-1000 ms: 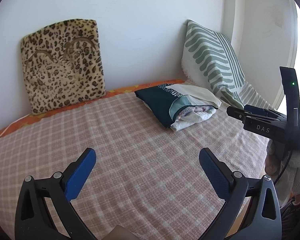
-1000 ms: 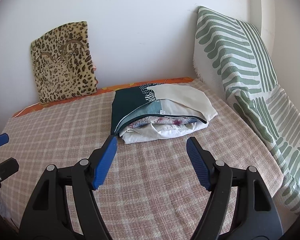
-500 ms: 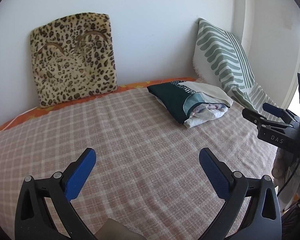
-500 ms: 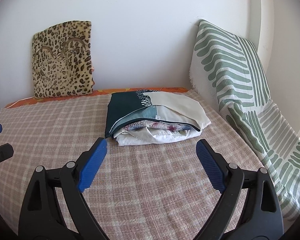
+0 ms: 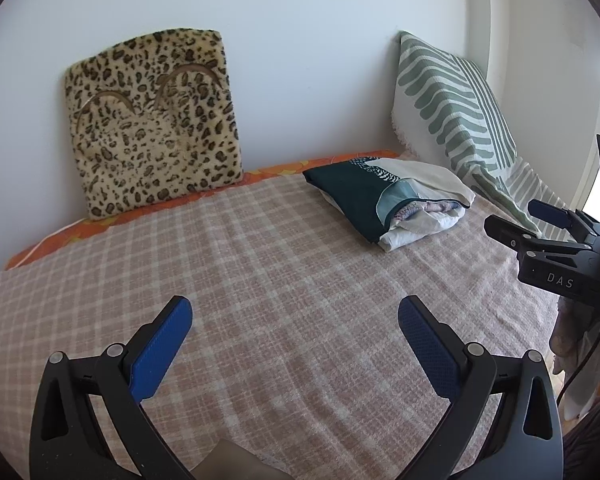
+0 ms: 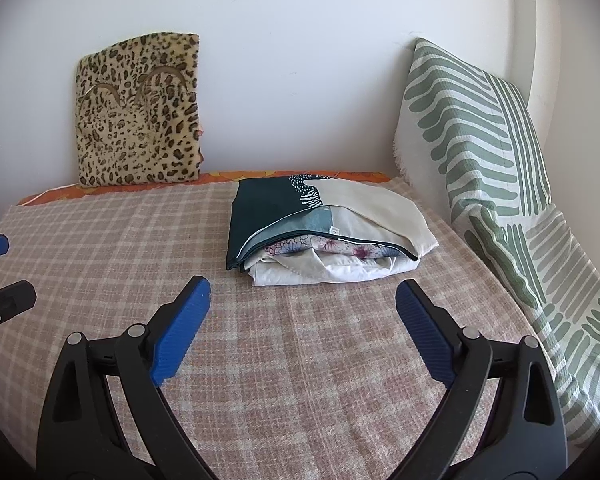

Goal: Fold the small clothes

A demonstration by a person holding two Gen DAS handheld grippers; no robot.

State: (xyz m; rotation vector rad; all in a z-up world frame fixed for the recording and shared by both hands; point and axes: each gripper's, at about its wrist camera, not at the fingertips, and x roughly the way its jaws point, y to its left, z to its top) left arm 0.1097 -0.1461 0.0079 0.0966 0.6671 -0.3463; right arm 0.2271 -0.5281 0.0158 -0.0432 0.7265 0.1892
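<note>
— Right wrist view: where's the folded clothes stack (image 6: 324, 236)?
— Near the bed's (image 6: 100, 248) far right corner, beyond the right gripper (image 6: 302, 316), jaws spread, empty.
— Left gripper (image 5: 296, 328)?
— Likewise agape, hovering over the blanket.

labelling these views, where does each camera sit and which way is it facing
Left wrist: on the left tongs, open over the checked blanket, facing the wall; the right tongs show at its right edge.
Right wrist: on the right tongs, open, facing the folded clothes pile.
Shared: pile, leopard cushion, striped pillow.
</note>
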